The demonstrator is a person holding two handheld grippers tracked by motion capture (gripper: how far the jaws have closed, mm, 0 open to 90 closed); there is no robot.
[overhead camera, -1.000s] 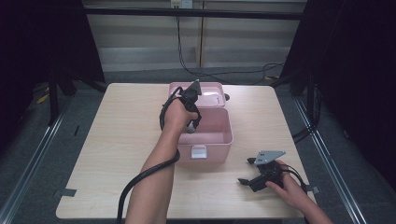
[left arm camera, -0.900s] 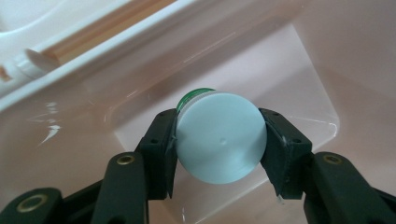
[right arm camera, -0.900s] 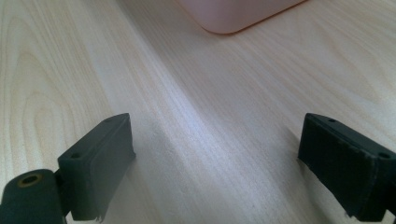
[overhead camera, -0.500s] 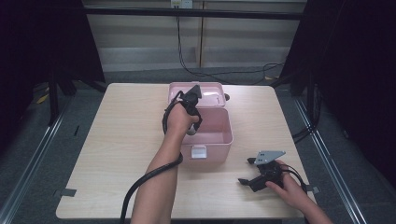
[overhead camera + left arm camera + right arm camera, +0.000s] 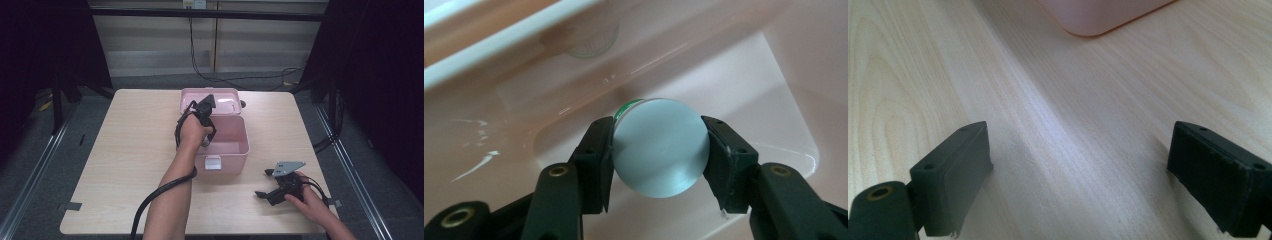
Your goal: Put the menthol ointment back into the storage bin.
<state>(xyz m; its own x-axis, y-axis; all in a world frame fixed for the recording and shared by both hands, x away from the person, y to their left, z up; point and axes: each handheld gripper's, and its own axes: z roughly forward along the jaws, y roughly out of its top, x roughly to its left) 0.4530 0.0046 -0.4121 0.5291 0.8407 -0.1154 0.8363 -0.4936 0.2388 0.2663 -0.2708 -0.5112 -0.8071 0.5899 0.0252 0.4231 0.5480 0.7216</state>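
Pale wood makes up the table [image 5: 125,165], the largest thing in the scene, and everything else sits on it. Pink and open, the box [image 5: 227,150] stands on the far middle part of the table, its lid [image 5: 225,102] thrown back behind it and its clasp [image 5: 212,163] facing the person, so the inside is free to reach from above.

Over the box's near-left corner hangs the left gripper [image 5: 206,141], pointing down into it. Its jaws are closed on a small round jar [image 5: 659,147], pinching it by the sides; the left gripper view shows the pale flat disc of its end, with a green edge behind, squarely between the pads. The jar hangs inside the box, above the pink floor. That side grip probably serves to set it down or lift it out without tipping.

To the right of the box and nearer the person, the right gripper [image 5: 264,184] rests on the table. Its jaws stand wide apart with nothing between them, apparently parked clear of the box while the other hand works.
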